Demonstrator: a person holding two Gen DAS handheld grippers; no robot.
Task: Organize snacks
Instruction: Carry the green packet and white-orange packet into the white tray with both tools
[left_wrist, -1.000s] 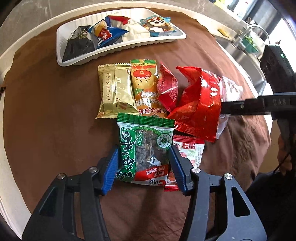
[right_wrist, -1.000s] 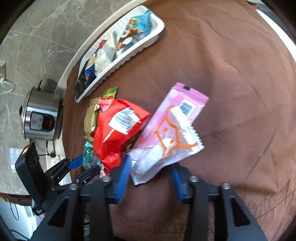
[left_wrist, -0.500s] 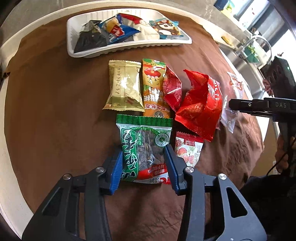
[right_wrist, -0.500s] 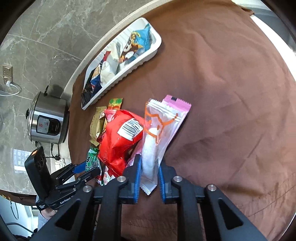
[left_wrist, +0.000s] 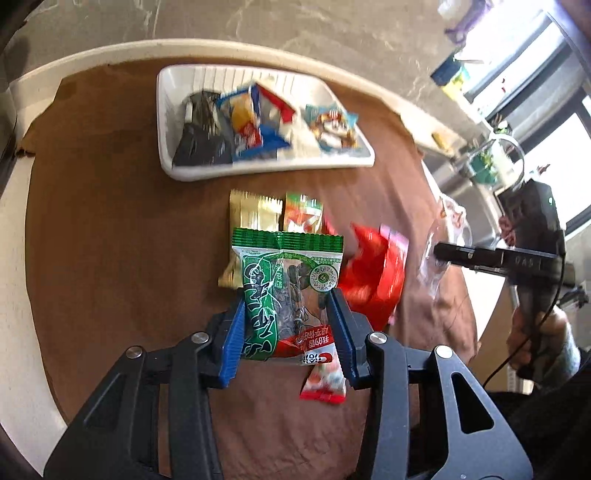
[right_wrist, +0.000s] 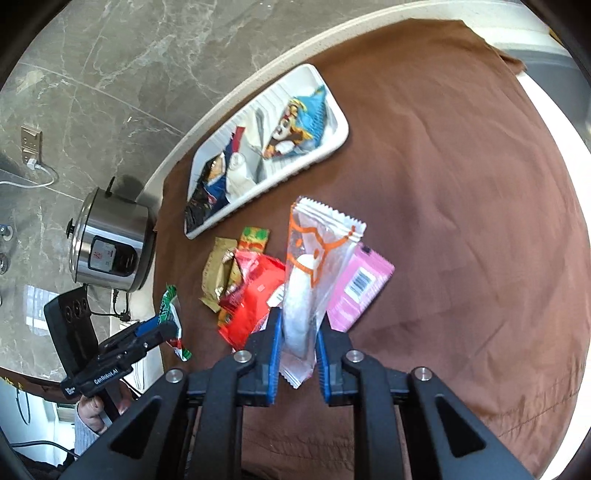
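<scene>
Right wrist view alone showed a pink packet (right_wrist: 360, 288) and a rice cooker (right_wrist: 110, 245) at the surface's left edge; the right gripper (right_wrist: 298, 345) clenched a clear packet (right_wrist: 314, 273), lifted. The left gripper (left_wrist: 286, 330) clamped a green seed bag (left_wrist: 288, 280) near the white tray (left_wrist: 258, 168); bare brown cloth (right_wrist: 461, 184) spread right.

A round white-rimmed table (right_wrist: 236, 92) carries a rumpled brown cloth (right_wrist: 461, 177); on the cloth lie a white rectangular plastic tray (left_wrist: 173, 168), a gold foil packet (left_wrist: 253, 210), a crumpled red bag (left_wrist: 373, 280), a pink wrapper (right_wrist: 360, 286).
</scene>
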